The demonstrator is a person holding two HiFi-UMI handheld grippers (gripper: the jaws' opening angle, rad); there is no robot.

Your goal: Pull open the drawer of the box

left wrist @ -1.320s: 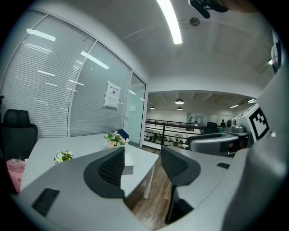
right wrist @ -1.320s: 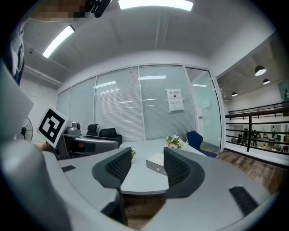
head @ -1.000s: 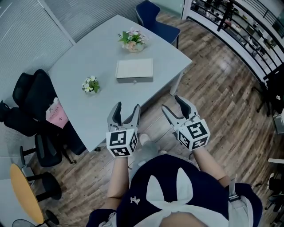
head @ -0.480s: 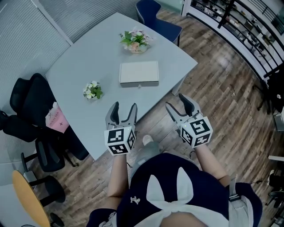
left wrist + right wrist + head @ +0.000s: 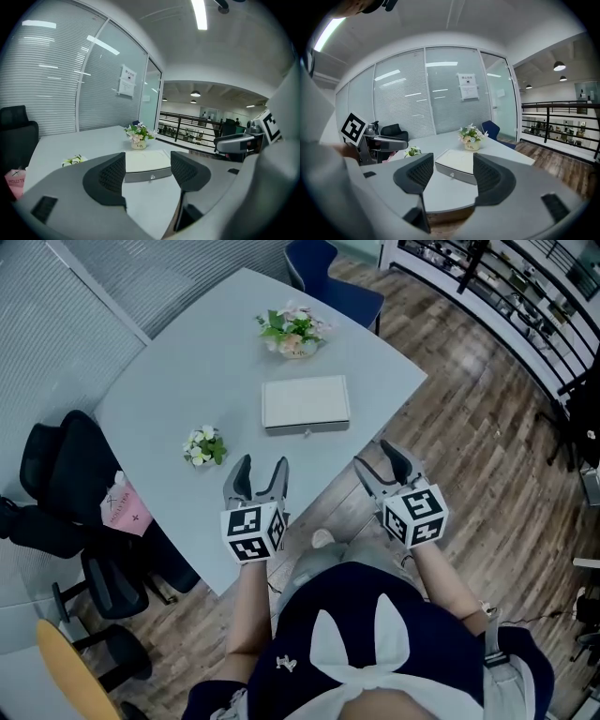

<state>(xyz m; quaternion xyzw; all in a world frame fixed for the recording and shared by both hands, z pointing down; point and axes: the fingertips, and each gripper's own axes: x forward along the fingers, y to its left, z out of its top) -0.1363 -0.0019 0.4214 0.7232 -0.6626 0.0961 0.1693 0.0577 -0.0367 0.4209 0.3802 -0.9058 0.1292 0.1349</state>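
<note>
A flat white box (image 5: 306,402) lies on the pale table (image 5: 206,381), its drawer front with a small round knob (image 5: 307,431) facing the near edge. The drawer is closed. The box (image 5: 146,162) shows between the left jaws and the box (image 5: 457,165) also between the right jaws, well ahead of both. My left gripper (image 5: 260,473) is open over the table's near edge. My right gripper (image 5: 382,462) is open just off the table's edge, above the floor. Neither holds anything.
A flower pot (image 5: 294,332) stands behind the box and a smaller posy (image 5: 203,447) lies left of it. Black office chairs (image 5: 56,484) with a pink bag (image 5: 124,507) crowd the table's left side. A blue chair (image 5: 330,277) is at the far end. Wood floor (image 5: 478,427) lies to the right.
The view has closed in on the table: the box and flowers sit lower and nearer the grippers than a second ago. Both grippers stay open and keep their pose.
</note>
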